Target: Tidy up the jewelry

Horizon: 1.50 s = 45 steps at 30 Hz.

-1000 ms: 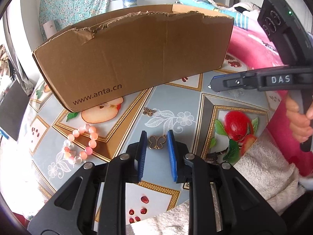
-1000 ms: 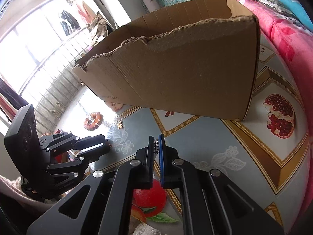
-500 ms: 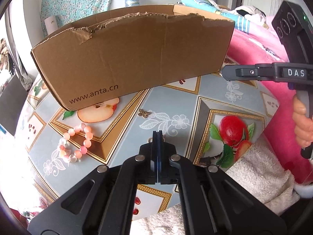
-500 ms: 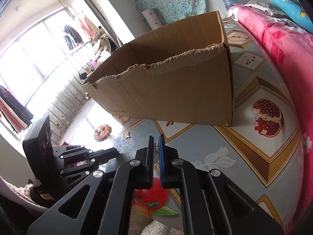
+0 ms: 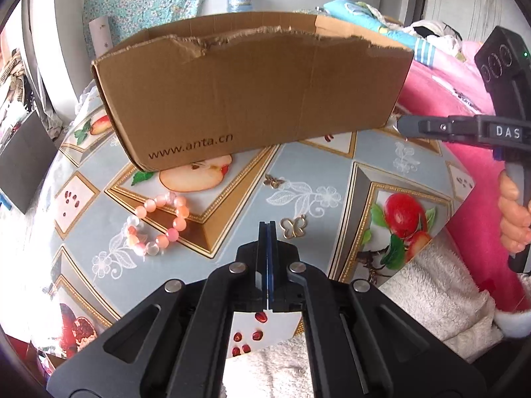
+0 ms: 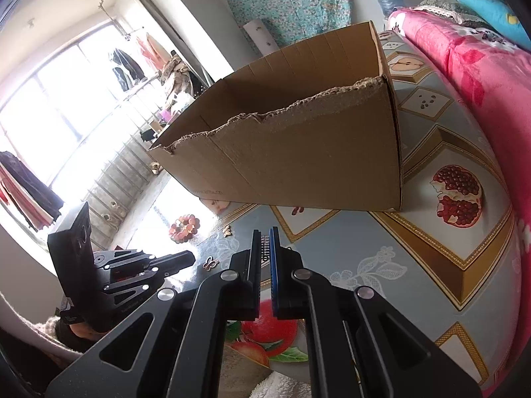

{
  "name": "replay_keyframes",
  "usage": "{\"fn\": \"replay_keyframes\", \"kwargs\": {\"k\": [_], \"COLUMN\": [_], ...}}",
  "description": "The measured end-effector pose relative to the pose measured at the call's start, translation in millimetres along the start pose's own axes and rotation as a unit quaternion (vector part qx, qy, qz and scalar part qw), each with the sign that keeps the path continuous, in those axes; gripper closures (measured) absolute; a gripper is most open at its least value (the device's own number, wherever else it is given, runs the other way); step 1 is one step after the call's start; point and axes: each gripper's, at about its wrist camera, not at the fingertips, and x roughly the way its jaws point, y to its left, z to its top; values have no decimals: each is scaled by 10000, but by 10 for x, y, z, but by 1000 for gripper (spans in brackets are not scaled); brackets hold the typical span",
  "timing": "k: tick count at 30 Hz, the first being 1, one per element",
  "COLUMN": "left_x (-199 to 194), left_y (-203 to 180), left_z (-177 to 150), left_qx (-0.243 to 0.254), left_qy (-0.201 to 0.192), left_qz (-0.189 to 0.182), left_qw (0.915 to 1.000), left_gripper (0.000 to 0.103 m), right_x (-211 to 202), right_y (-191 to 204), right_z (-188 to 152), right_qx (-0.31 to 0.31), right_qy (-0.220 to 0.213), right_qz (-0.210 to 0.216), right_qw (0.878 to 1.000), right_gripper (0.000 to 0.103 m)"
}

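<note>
Lying flat on the worktop, the butterfly charm points its wings toward the cardboard box, just right of the left gripper, whose fingers are closed and empty. Right gripper fingers pinch a small metal piece.

Daylight floods in from the window at the left of the right wrist view, blown out to white — it washes out the bench's left edge there with glare. The cardboard box shows its near wall in shade. Both views are sharp at centre, strongly bowed toward dark, vignetted corners — the left wrist view is evenly bright, its lower-left overexposed.
</note>
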Motion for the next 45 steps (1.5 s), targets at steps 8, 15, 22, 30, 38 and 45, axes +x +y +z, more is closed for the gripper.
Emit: {"fn": "replay_keyframes", "kwargs": {"k": [8, 15, 22, 30, 38, 45], "left_x": [113, 32, 151, 227, 249, 215], "left_y": [-237, -248, -310, -309, -339, -332], "left_z": [56, 78, 130, 236, 265, 173], "left_qx": [241, 331, 695, 871, 848, 631], "left_qy": [58, -146, 9, 232, 219, 65], "left_qz": [-162, -305, -201, -383, -375, -443], "left_qw": [9996, 9989, 9974, 9952, 9955, 9970], "left_gripper": [103, 95, 84, 82, 88, 88], "right_x": [-11, -14, 28, 43, 48, -3], "right_y": [-7, -80, -94, -128, -121, -54], "right_z": [-36, -62, -58, -75, -78, -52], "right_qx": [84, 147, 158, 216, 216, 95], "right_qy": [-45, -48, -48, -49, -68, -104], "right_qz": [58, 100, 197, 200, 209, 145], "right_qw": [9999, 9998, 9997, 9996, 9995, 9998], "right_gripper": [98, 98, 98, 98, 98, 98]}}
